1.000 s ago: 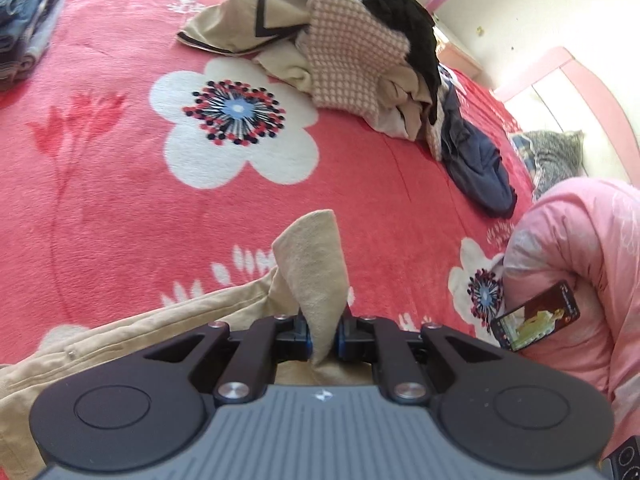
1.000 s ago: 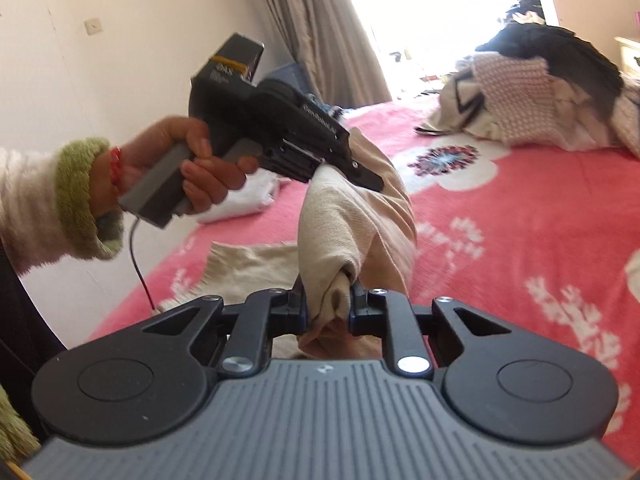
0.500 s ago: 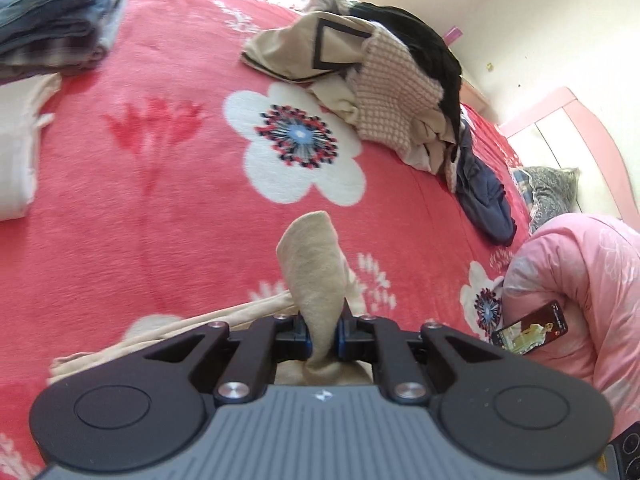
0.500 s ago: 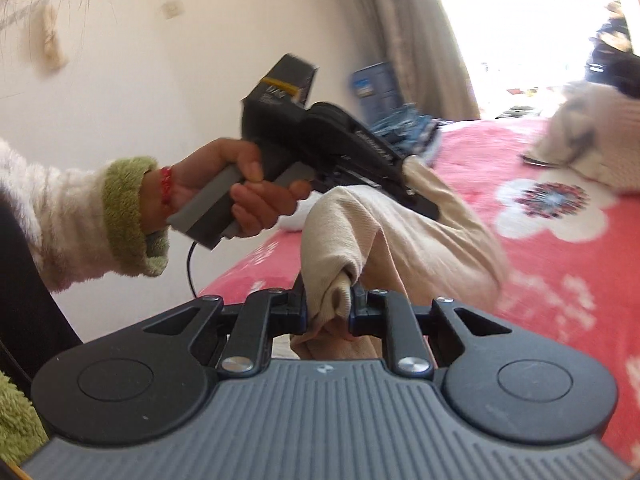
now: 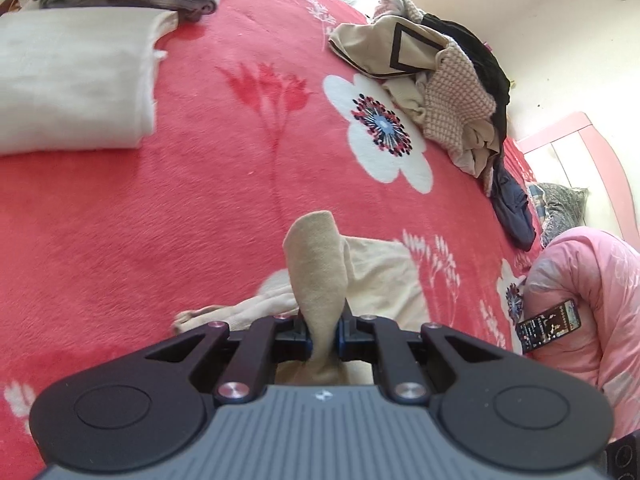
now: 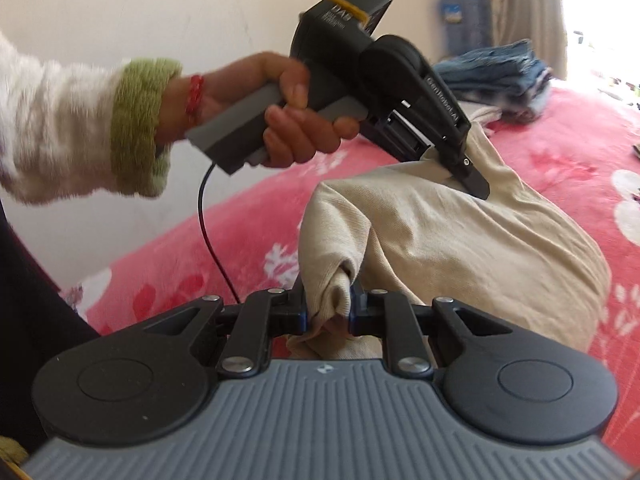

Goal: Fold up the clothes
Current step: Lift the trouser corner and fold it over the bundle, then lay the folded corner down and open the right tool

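Step in hand: a fold of the beige garment (image 6: 460,236), carried across the bed (image 5: 160,208) with one edge gripped at two points. The garment hangs between the two grippers; its lower part lies on the red blanket beneath the left gripper (image 5: 323,330). The fold is judged to be under way, not yet laid down.

Left gripper: fingers nearly closed, clamped on a tab of beige cloth that stands up between them. In the right wrist view the person's hand (image 6: 288,116) holds this gripper by its handle, and its fingertips bite the upper edge of the garment.

Right gripper (image 6: 326,314): fingers narrow, clamped on a bunched corner of the same garment.

Next move, as a judgement: lower both held points together onto the part of the garment resting on the bed, keeping the edge taut between the grippers so the layers align. Release only once the cloth lies flat.

Risk: uneven lowering would skew the fold or drag the lower layer.

A folded white item (image 5: 72,80) and an unsorted pile (image 5: 440,80) lie well apart from the work area.
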`<state>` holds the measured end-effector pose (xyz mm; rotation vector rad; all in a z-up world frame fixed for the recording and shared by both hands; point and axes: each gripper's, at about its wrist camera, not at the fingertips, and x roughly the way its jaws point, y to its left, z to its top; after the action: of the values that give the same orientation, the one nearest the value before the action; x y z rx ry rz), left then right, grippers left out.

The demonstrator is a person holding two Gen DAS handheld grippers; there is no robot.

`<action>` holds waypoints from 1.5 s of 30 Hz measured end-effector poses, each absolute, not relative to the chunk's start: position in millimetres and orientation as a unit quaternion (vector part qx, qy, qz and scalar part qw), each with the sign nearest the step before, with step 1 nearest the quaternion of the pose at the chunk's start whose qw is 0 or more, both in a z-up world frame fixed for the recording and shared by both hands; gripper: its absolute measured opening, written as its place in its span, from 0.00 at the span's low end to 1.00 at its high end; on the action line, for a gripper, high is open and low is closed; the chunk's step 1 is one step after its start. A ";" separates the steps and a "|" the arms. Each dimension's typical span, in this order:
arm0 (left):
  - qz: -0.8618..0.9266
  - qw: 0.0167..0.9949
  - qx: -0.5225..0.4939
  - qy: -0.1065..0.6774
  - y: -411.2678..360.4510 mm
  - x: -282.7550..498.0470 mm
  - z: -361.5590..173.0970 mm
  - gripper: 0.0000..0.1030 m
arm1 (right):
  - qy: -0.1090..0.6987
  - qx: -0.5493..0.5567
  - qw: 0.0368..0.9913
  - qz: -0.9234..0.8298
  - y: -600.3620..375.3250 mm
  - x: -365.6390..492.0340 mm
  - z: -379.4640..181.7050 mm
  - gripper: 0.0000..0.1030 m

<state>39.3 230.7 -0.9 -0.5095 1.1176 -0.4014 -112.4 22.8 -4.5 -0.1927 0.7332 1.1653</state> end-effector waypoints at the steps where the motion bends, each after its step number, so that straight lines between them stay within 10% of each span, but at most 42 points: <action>1: -0.189 0.799 -0.239 0.518 234.7 36.6 -3.2 0.11 | 0.341 -0.096 0.765 0.539 28.1 -113.6 -7.1 0.15; 9: -0.185 0.798 -0.245 0.518 261.6 20.2 -22.9 0.22 | 0.351 -0.151 0.744 0.548 59.4 -123.3 -24.9 0.17; 26: -0.159 0.788 -0.240 0.544 290.9 -27.4 -20.6 0.53 | 0.298 -0.124 0.730 0.603 60.3 -153.8 -34.5 0.54; 39: -0.182 0.773 -0.193 0.576 265.5 -108.4 -23.6 0.53 | 0.340 -0.005 0.802 0.491 -72.3 -131.0 -15.0 0.53; 45: -0.185 0.774 -0.172 0.580 260.2 -105.3 -30.5 0.48 | 0.367 -0.057 0.836 0.404 -97.3 -139.0 -35.1 0.31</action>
<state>-105.3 260.2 -30.5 -0.3725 1.2560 -0.4003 -139.0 -97.3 -35.1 -0.1215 0.7770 0.8549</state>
